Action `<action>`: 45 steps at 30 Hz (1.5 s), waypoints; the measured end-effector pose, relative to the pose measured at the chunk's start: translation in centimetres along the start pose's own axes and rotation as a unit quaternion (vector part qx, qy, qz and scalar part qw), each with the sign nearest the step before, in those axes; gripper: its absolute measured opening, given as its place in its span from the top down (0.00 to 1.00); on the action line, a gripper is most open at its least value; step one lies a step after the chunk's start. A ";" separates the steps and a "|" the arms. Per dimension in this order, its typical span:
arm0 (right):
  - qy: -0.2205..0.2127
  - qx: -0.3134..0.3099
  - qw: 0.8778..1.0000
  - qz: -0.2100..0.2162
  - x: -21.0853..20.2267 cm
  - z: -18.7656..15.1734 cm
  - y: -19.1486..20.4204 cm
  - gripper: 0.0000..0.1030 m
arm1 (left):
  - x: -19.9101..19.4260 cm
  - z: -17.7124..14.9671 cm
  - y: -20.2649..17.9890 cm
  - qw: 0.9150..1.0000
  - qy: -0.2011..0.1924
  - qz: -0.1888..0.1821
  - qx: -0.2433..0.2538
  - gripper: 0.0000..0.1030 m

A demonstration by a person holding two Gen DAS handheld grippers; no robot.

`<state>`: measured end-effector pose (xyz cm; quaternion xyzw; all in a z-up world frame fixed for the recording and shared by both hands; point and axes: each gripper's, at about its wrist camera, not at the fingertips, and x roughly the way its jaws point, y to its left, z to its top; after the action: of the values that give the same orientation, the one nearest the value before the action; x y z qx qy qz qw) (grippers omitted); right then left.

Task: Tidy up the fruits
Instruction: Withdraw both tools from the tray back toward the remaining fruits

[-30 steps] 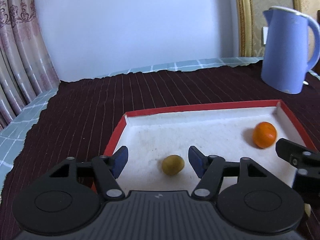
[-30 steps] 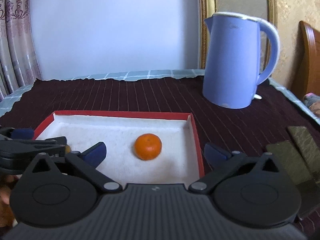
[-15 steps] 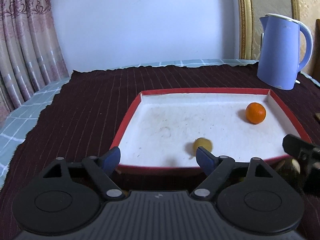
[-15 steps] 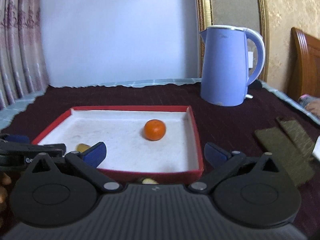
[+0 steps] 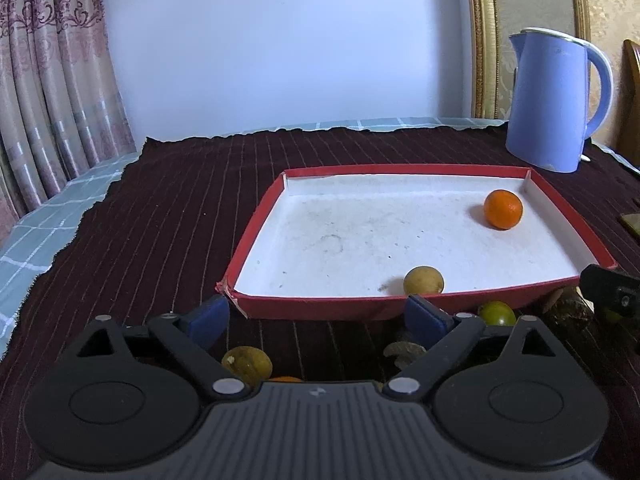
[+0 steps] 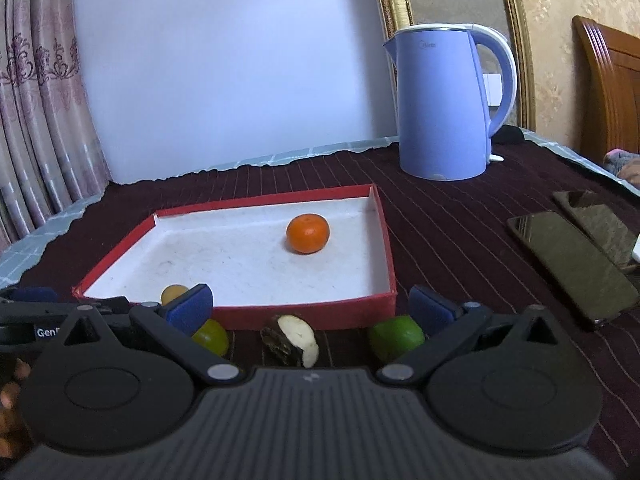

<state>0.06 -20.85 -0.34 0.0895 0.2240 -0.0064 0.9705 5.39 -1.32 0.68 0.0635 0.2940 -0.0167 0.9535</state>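
1. The left gripper is wide open and holds nothing; its jaws have just been opening, with nothing between them. The right gripper also stands wide open and empty.
2. The tray sits mid-table. An orange lies by its far right corner, and a yellow fruit rests against its near wall.
3. Loose fruit waits on the cloth just outside the tray's near edge: a lime, a cut piece and a yellow-green fruit.
4. The key relation: the lime lies just beside the right gripper's right pad, below and slightly ahead, so the right hand is probably nearer it. A brownish fruit lies low between the left gripper's fingers.
5. Both gripper bodies hide the cloth nearest the person; an orange sliver at the left gripper's housing cannot be identified.
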 end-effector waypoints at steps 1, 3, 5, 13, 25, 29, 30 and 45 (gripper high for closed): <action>0.001 -0.004 1.000 -0.001 0.0 -0.1 0.0 0.00 | 0.0 -0.1 -0.1 1.000 -0.001 0.000 0.002 0.07; 0.002 -0.016 1.000 -0.004 -0.1 -0.3 0.2 0.00 | -0.2 -0.2 -0.2 1.000 -0.003 0.003 0.005 0.07; 0.002 -0.034 0.999 -0.010 -0.1 -0.5 0.5 0.00 | -0.4 -0.5 -0.4 1.000 -0.009 0.010 0.011 0.07; 0.012 -0.070 0.997 -0.019 -0.3 -1.1 0.3 0.00 | -1.2 -1.7 1.5 0.999 -0.011 -0.023 -0.025 0.07; 0.035 -0.120 0.992 -0.003 1.3 -1.6 1.5 0.18 | -2.2 -3.7 4.8 0.999 -0.008 -0.022 -0.033 0.07; 0.036 -0.137 0.990 0.007 1.9 -1.3 2.2 0.30 | -2.2 -4.4 6.1 0.999 -0.007 -0.033 -0.041 0.07; 0.037 -0.140 0.989 0.009 2.1 -1.2 2.3 0.33 | -2.3 -4.5 6.3 0.998 -0.007 -0.036 -0.043 0.07; 0.032 -0.154 0.987 -0.043 -0.5 -1.5 -1.5 0.40 | -3.1 -5.6 6.1 0.997 -0.029 -0.065 -0.015 0.07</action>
<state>-1.14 -22.03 -1.74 -0.0707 0.2570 -0.0104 0.9638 0.14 5.40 -1.46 0.0294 0.2702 -0.0761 0.9593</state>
